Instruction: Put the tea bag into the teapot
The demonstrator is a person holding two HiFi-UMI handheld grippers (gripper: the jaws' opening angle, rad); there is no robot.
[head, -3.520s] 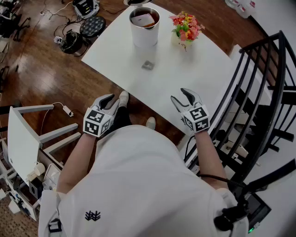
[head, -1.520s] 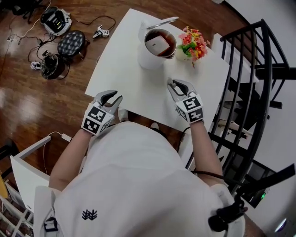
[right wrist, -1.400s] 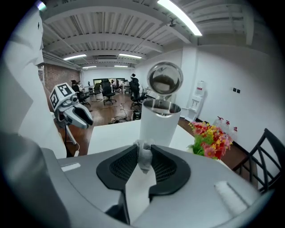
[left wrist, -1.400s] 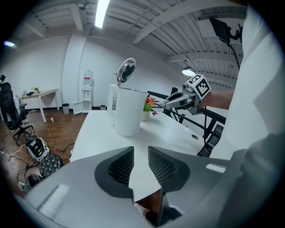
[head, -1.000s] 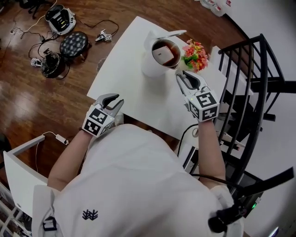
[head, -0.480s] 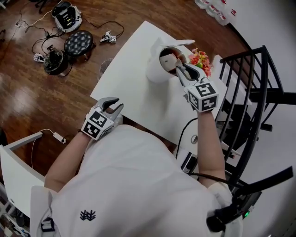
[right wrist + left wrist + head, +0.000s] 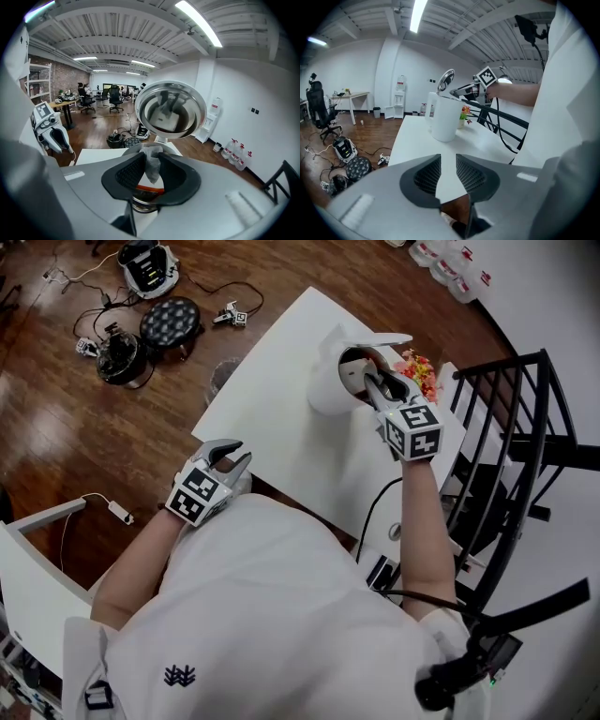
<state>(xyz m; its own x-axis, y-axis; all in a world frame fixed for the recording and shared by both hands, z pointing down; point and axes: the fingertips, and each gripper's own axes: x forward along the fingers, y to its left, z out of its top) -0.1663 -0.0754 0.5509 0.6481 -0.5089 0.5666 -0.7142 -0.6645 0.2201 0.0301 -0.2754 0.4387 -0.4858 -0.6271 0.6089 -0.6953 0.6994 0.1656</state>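
Observation:
A white teapot (image 7: 328, 395) stands at the table's far side with its hinged lid (image 7: 377, 337) thrown open. My right gripper (image 7: 369, 380) hangs over the pot's open mouth, shut on a small grey tea bag (image 7: 151, 165). In the right gripper view the bag sticks up between the pads, the mirror-like lid (image 7: 171, 110) rises behind it, and the pot's rim (image 7: 139, 199) lies just below. My left gripper (image 7: 234, 452) stays at the table's near edge, well short of the teapot (image 7: 444, 119), its jaws a narrow gap apart with nothing between them.
A small pot of flowers (image 7: 419, 367) stands right beside the teapot. The white table (image 7: 281, 427) has a black metal railing (image 7: 506, 446) at its right. Electronic gear and cables (image 7: 141, 306) lie on the wooden floor, and water bottles (image 7: 459, 277) stand by the wall.
My right gripper has travelled from the table's near side up to the teapot's mouth, staying shut. The left gripper has hardly moved.

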